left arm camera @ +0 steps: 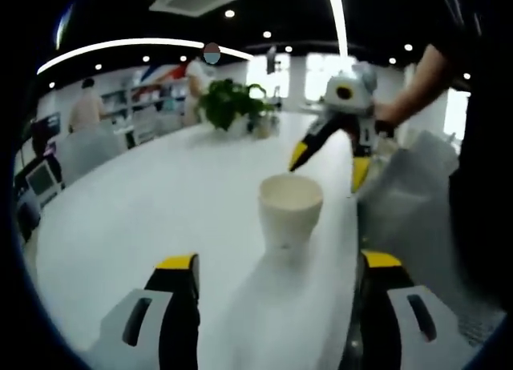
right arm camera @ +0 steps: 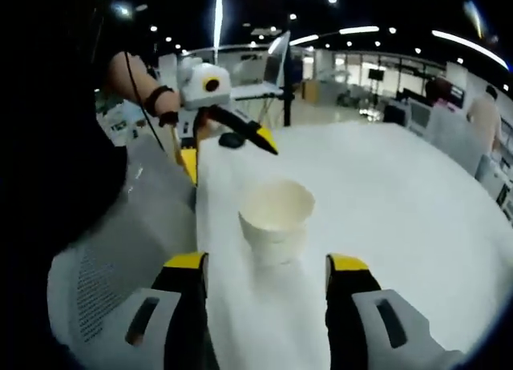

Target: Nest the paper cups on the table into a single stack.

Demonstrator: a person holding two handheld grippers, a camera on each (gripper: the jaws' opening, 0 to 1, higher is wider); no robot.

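**One cup stands alone, and both grippers are wide apart**

In the left gripper view, the left gripper (left arm camera: 276,278) sits at the bottom of the frame. Its two jaws are spread wide and hold nothing. Just past them, a little right of the middle, stands a white cup (left arm camera: 290,210). It is upright, mouth up, on the white surface (left arm camera: 144,202). It may be one cup or a few already nested; I cannot tell.

In the right gripper view, the right gripper (right arm camera: 264,282) is at the bottom, also spread wide and holding nothing. The same cup (right arm camera: 276,219) stands just beyond it, near the middle of the frame.

The two grippers face each other with the cup between them. I see no second loose cup, so the stacking may be almost done.

What could go wrong: a paper cup is light. A bump from a jaw could tip it or slide it away. A hard squeeze could crush its rim. The cup also stands near the edge of the surface, so a push could send it off.

Farther away, a green plant (left arm camera: 232,104) sits at the upper middle of the left gripper view. A chair back (right arm camera: 104,258) is at the lower left of the right gripper view. Neither is in the way.
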